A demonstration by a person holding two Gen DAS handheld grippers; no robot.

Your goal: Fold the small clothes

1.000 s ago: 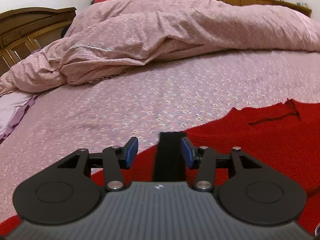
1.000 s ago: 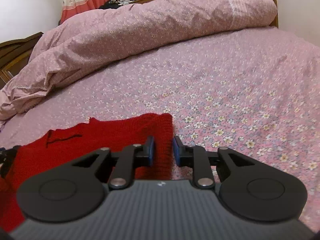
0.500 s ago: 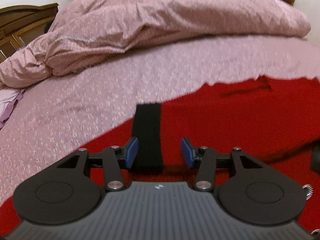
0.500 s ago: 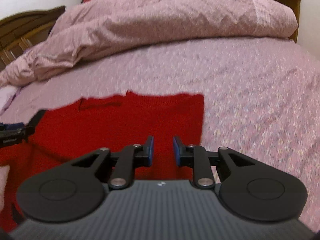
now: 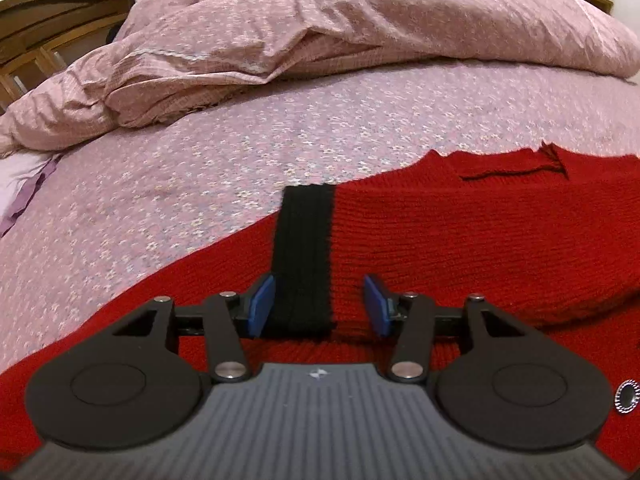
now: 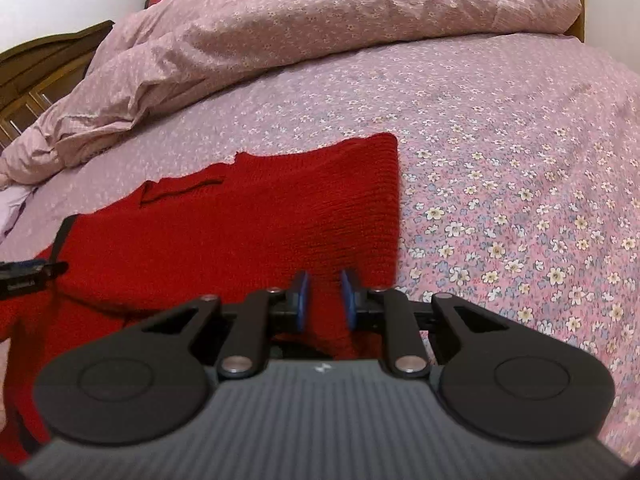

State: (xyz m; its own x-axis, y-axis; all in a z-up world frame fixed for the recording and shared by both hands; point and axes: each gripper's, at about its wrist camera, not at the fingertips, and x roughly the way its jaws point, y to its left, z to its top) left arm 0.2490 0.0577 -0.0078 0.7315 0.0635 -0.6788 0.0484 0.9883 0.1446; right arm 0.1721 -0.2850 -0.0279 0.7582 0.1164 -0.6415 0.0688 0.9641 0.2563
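A red knitted garment [image 5: 460, 236] with a black band [image 5: 306, 256] lies flat on the flowered bedsheet [image 5: 200, 184]. My left gripper [image 5: 318, 304] is open, its blue pads on either side of the black band's near end. In the right wrist view the same red garment [image 6: 248, 232] spreads ahead and to the left. My right gripper [image 6: 324, 300] is narrowly parted over the garment's near right part; red cloth shows between the pads, and I cannot tell if it is pinched. The left gripper's tip [image 6: 28, 274] shows at the left edge.
A crumpled pink duvet [image 5: 320, 32] is heaped along the far side of the bed. A wooden headboard [image 5: 52, 32] stands at the far left. Lilac cloth [image 5: 24, 184] lies at the left edge. Bare bedsheet [image 6: 520, 200] stretches right of the garment.
Both grippers have moved back towards me and down over the red garment. The left jaws stay open around the black band. The right jaws have the same narrow gap.
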